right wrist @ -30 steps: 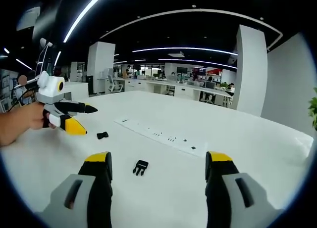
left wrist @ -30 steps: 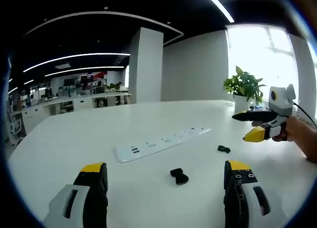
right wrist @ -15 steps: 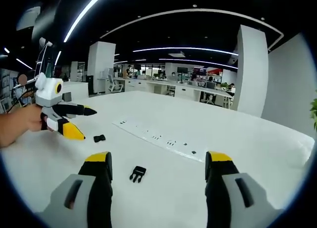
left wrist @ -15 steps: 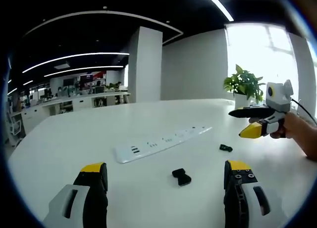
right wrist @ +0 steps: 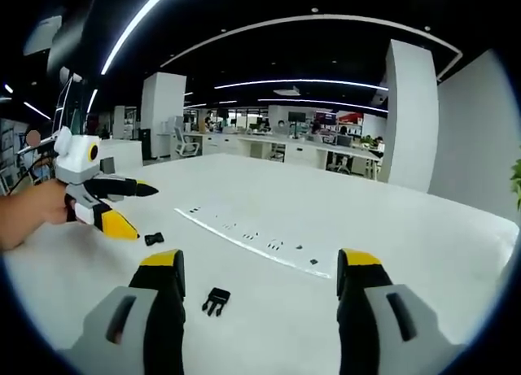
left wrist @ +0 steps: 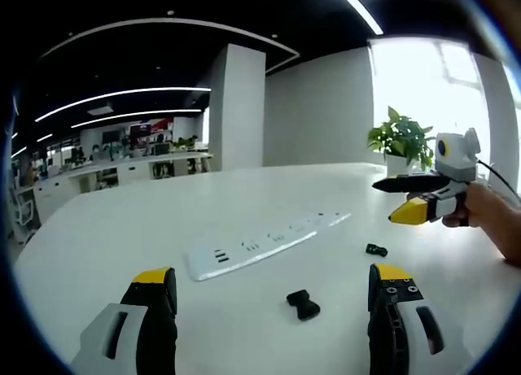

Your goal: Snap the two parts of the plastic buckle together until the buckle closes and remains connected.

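Lying on the white table [left wrist: 98, 237] between the left gripper's [left wrist: 273, 289] spread jaws, one buckle half [left wrist: 302, 303] waits; the pronged half [right wrist: 215, 300] sits by the wide-apart right gripper [right wrist: 260, 269]; power strip [left wrist: 264, 239] beyond.

Two buckle parts [left wrist: 303, 304] [left wrist: 375, 250], one power strip [left wrist: 260, 244], one plant [left wrist: 399, 139].

Left gripper view: low over table [left wrist: 122, 228], facing window side. Right gripper view: low, facing office side. Shared: power strip [left wrist: 260, 243] [right wrist: 252, 241], both buckle parts.
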### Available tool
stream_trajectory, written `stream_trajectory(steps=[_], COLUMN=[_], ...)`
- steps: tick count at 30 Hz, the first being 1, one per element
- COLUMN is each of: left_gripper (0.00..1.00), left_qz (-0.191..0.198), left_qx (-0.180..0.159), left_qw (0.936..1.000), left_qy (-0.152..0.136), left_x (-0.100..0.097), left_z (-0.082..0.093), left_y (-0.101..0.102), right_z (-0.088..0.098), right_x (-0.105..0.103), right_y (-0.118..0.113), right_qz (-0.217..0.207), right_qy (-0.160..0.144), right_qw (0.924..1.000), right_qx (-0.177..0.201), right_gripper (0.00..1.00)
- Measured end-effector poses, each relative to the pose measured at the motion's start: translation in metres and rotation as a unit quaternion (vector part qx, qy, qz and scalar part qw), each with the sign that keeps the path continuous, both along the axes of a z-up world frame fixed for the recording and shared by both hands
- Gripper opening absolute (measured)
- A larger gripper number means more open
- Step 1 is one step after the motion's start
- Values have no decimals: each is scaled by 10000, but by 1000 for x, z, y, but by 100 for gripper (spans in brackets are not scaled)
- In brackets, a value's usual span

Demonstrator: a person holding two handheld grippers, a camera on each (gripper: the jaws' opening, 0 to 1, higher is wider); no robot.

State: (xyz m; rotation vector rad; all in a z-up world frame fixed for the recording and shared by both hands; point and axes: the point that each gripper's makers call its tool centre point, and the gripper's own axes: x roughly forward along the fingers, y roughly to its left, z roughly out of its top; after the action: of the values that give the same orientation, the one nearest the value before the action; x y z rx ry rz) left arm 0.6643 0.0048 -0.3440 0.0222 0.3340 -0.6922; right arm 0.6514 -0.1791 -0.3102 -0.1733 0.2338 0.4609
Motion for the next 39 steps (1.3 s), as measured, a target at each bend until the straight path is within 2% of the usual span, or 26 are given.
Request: stream_trajectory(steps=[16,22,28,32,39], left_gripper=[100,100,100,100,100], left_qz=[-16,-31,-114,-122,-100], left_qx=[41,57,69,73,90], left_qw=[10000,9999,9999,9998,9998], left_qy=[54,82,106,110,132], left_x=[6,6,3,2,3], left_z=[-6,-11,-12,-12,-15], left_y=[-2,-2,-7,-6,-3], right_z=[-2,-13,-31,-31,-33], right_x=[13,16,17,18,8], right_y=[4,5,-1,-4,14], right_qz=[25,1,-123,-160,134], right_qy=[23,104,323,307,483], right_qw=[10000,9998,9990,9989,9983], right_qx=[-56,-142,-300,-308,-299], right_gripper=[75,75,73,72,58])
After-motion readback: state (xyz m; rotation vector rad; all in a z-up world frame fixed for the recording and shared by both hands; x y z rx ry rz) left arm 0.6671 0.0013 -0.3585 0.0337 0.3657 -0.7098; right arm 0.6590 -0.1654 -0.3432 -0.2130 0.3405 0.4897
